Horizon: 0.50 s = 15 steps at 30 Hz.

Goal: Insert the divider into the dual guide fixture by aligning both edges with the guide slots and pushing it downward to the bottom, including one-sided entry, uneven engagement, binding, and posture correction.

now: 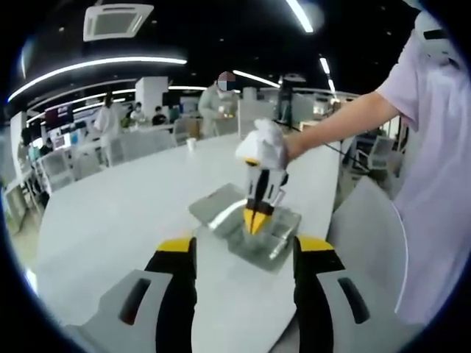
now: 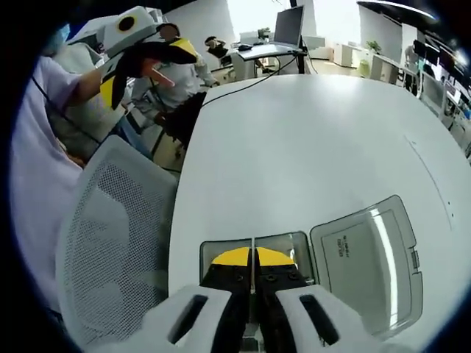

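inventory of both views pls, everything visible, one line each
Fixture: one, grey box, on the table, below the right claw.
Lid: one, grey translucent, open beside the fixture.
Divider: one thin plate, edge-on between the right claw's jaws.
Table: one, white.
Chair: one, white mesh, at the table's edge.
Monitor: one, dark, far desk.
People: several, background.
Left claw: open, raised off the table.
Right claw: shut on divider.
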### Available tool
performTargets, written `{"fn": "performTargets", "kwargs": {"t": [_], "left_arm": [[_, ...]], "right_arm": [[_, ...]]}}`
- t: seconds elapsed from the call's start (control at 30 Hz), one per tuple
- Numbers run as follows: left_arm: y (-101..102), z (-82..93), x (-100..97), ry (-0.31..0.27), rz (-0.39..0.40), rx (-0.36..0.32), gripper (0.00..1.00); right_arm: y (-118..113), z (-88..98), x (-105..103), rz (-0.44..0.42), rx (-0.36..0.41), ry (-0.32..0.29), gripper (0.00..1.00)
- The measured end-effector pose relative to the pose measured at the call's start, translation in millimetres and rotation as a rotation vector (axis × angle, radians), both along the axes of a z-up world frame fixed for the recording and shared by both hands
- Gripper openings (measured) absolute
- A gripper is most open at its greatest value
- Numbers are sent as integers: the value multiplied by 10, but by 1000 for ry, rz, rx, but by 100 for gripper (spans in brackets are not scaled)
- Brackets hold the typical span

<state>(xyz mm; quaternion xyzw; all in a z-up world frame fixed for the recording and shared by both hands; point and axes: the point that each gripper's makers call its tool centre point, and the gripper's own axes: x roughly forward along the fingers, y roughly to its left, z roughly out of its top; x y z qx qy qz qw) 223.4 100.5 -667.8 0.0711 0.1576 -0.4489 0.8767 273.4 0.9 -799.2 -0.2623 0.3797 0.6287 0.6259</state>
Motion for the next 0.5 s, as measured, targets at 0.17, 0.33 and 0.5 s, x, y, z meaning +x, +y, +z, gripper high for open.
{"fn": "performTargets", "kwargs": {"t": [0.17, 0.33, 0.5], "left_arm": [[-23, 9, -3, 0, -3, -2, 51], [-27, 23, 3, -4, -3, 0, 51], [-25, 28, 4, -7, -2, 2, 51]], "right_arm": [[-21, -12, -9, -1, 6, 4, 0], [-28, 13, -13, -4, 15, 1, 0], [-25, 31, -5, 18, -3, -22, 0]]}}
